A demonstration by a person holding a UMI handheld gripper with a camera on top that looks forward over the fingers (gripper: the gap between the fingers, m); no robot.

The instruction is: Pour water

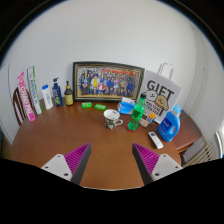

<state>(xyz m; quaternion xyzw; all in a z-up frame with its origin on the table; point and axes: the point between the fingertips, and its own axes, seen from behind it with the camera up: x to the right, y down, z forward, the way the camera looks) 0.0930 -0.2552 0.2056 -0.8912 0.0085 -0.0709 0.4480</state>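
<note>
One white bag reads "GIFT"; open tongs hold nothing.

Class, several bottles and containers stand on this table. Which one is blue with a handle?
The blue jug at the table's right end, below the gift bag. The bottles beside the framed photo are slim and pale or dark.

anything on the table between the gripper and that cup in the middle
Nothing visible does. The gripper is open, its fingers apart and empty, and only bare table lies between them and the white cup. The green items, the blue bottle and the remote sit off to the right of that path.
</note>
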